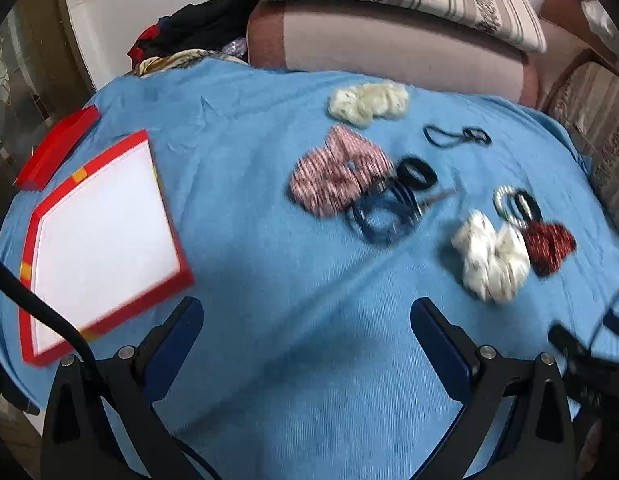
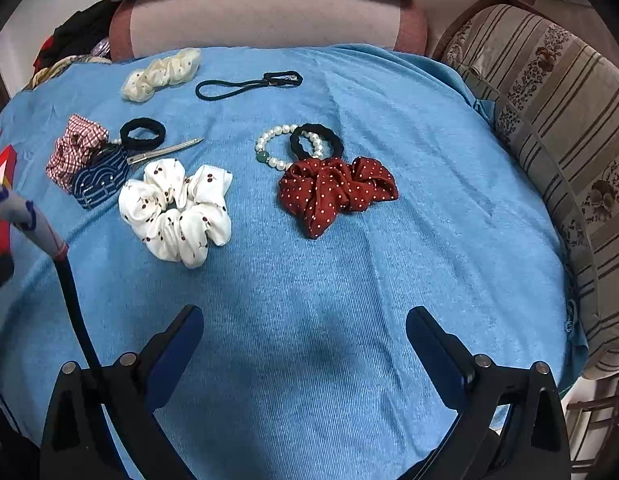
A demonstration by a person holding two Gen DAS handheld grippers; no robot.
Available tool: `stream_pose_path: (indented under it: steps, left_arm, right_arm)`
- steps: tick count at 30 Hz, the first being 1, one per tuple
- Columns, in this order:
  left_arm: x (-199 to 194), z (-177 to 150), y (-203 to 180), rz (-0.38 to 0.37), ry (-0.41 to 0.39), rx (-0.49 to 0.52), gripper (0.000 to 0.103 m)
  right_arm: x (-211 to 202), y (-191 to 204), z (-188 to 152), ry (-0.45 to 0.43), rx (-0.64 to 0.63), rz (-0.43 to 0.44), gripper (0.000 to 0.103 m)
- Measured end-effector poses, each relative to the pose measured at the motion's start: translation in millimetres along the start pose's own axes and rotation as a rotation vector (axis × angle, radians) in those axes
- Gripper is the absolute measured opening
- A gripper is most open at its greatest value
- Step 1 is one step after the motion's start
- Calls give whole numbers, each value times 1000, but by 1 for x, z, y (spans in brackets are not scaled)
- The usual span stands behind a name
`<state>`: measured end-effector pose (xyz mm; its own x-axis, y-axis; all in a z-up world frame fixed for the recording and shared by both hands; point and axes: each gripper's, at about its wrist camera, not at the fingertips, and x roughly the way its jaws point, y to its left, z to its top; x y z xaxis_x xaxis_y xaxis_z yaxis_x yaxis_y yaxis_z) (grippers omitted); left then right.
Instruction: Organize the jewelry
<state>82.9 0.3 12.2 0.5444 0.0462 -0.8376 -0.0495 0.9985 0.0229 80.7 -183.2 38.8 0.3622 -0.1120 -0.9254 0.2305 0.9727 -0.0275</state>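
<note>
Your left gripper (image 1: 307, 320) and right gripper (image 2: 304, 328) both hover over the blue cloth (image 2: 349, 280) with jaws spread wide, grasping nothing. The pearl bracelet (image 2: 269, 148) lies just above the red scrunchie (image 2: 333, 190), under a black band (image 2: 316, 141), with the white scrunchie (image 2: 177, 210) to its left. The red box (image 1: 105, 232) sits open at the cloth's left edge, well apart from the pile; its inside looks white, though blur hides detail.
</note>
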Motion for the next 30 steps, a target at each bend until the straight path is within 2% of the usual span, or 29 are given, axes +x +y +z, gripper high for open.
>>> stream_pose_path:
  steps: [1,3,7,9,11,13,14,15,16,20,23,26,28,30]
  left_arm:
    - [6,9,3,-4,-8,-9,103]
    - [17,26,14,35,-4,-38,103]
    - [19,38,49,84,-21,-142,103]
    - [22,35,64,159,-12,-138,102]
    - [33,34,76,175,34,-124,77]
    - [51,31,87,180,117,-130,24]
    - [61,30,93,167,158,-146,15]
    - [70,28,100,131,191,-169,13]
    - [74,26,104,120,192,-180,16]
    - [72,17,103,107,201,-127,15]
    - [60,1,112,62,230,-128,15]
    - [41,-22,124,59,247,-130,16]
    - [24,-38,131,74,233,-123,16]
    - [7,-46,137,58,202,-137,16]
  right_arm:
    - [0,-1,0,-1,5,3,102]
    - [0,-2,-1,1,14,9,102]
    - [-1,-3,-2,-4,14,0,102]
    - [0,-4,-2,-3,22,-4,102]
    - [1,-3,-1,0,33,3,102]
    - [-2,-2,-2,-4,33,9,102]
    - [-5,-1,-2,-10,28,10,102]
    - [-9,0,-3,-19,23,10,102]
    - [-11,1,-4,-25,19,9,102]
    - [-18,-3,-6,-41,26,-16,102]
    - [-21,-7,-8,-43,46,-11,102]
    - [-24,-7,-12,-39,54,3,102]
    - [-24,-6,-16,-35,54,16,102]
    - [-24,-5,-20,-29,58,25,102]
